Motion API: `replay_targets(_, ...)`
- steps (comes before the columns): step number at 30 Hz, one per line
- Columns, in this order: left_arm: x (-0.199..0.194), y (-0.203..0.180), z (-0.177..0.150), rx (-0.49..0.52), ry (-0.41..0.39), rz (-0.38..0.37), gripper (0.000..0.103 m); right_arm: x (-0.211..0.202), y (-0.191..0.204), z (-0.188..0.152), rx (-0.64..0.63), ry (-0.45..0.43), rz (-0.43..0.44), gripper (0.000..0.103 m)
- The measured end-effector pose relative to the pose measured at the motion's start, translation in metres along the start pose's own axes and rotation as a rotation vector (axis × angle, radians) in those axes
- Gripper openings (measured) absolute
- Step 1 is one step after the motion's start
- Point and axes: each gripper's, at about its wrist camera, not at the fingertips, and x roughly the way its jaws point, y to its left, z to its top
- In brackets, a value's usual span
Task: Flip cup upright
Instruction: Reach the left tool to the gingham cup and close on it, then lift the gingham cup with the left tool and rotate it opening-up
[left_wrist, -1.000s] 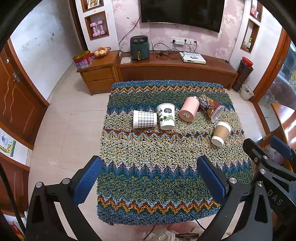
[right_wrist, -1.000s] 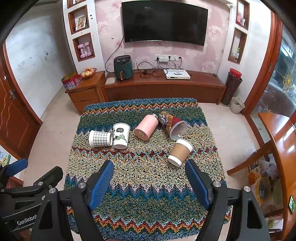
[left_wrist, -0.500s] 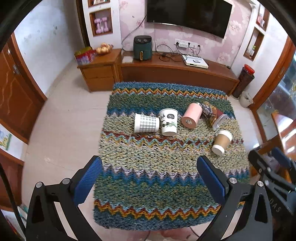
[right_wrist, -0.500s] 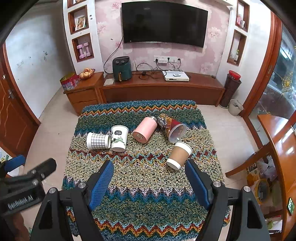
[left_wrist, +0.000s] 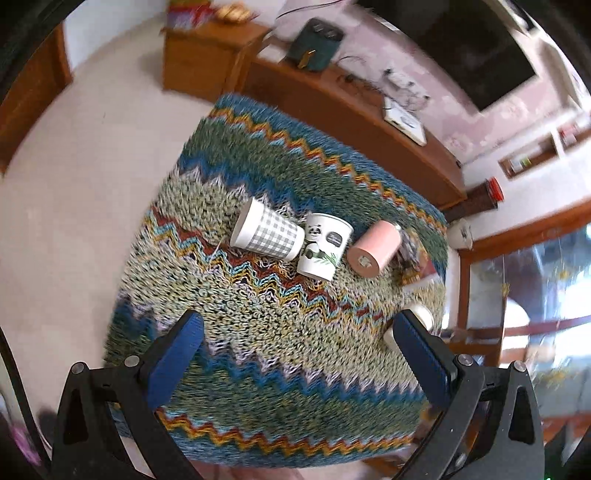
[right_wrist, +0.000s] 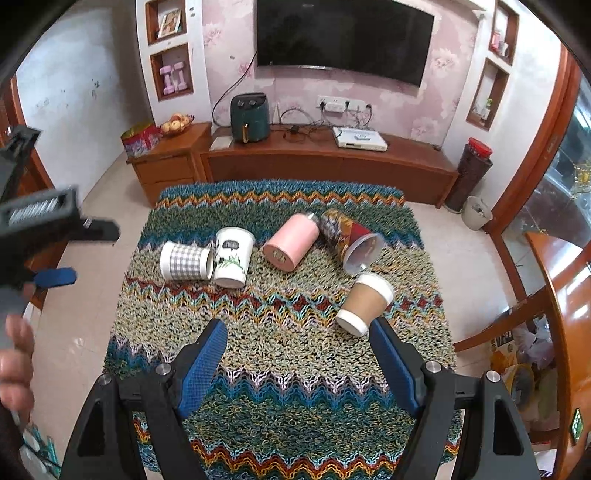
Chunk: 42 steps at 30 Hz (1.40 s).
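Observation:
Several cups lie tipped on a zigzag-knit table cover (right_wrist: 280, 350): a grey checked cup (right_wrist: 184, 261) (left_wrist: 266, 235), a white panda cup (right_wrist: 232, 256) (left_wrist: 325, 246), a pink tumbler (right_wrist: 291, 240) (left_wrist: 375, 248), a patterned cup with a clear rim (right_wrist: 351, 238) and a brown paper cup with a white lid (right_wrist: 365, 302) (left_wrist: 410, 325). My right gripper (right_wrist: 297, 332) is open and empty, above the cover's near half. My left gripper (left_wrist: 299, 325) is open and empty; in the right wrist view it is at the far left (right_wrist: 55, 277), beside the table.
A wooden TV cabinet (right_wrist: 325, 162) with a green air fryer (right_wrist: 249, 117) stands behind the table. A wooden chair and table (right_wrist: 554, 295) are at the right. Tiled floor (right_wrist: 92, 314) lies at the left. A hand (right_wrist: 14, 365) holds the left gripper.
The left gripper has swung up and tilted, so its view is rotated and blurred. The right gripper has come a little closer to the cups. The cups have not moved.

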Motion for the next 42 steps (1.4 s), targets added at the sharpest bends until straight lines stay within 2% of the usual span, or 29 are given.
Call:
replay_targets(4,0.035,0.008,0.02,-0.141,0.037,0.014,0.102,0.021,0.002,-0.005,-0.009,0.041,0.016,0.08)
replay_targets(9,0.08,0.017,0.039,-0.318,0.042,0.045,0.102,0.044,0.002,-0.009,-0.032,0.081,0.01,0.08)
replay_targets(14,0.127,0.031,0.041,-0.499,0.083,0.053,0.102,0.06,-0.004,-0.007,-0.048,0.106,-0.004,0.08)
replay_targets(18,0.145,0.037,0.042,-0.597,0.064,0.091,0.102,0.074,-0.012,-0.008,-0.039,0.137,-0.001,0.08)
replay_targets(22,0.15,0.042,0.046,-0.669,0.028,0.083,0.102,0.084,-0.013,-0.011,-0.062,0.157,0.007,0.08)
replay_targets(33,0.17,0.062,0.043,-0.869,0.035,0.083,0.098,0.1,-0.023,-0.013,-0.092,0.187,0.015,0.08)
replay_targets(35,0.174,0.065,0.043,-0.887,0.044,0.091,0.089,0.102,-0.024,-0.014,-0.095,0.19,0.016,0.08)
replay_targets(39,0.179,0.068,0.043,-0.892,0.055,0.105,0.082,0.103,-0.027,-0.016,-0.101,0.194,0.02,0.08)
replay_targets(42,0.177,0.067,0.042,-0.872,0.04,0.107,0.072,0.102,-0.028,-0.017,-0.104,0.192,0.021,0.08)
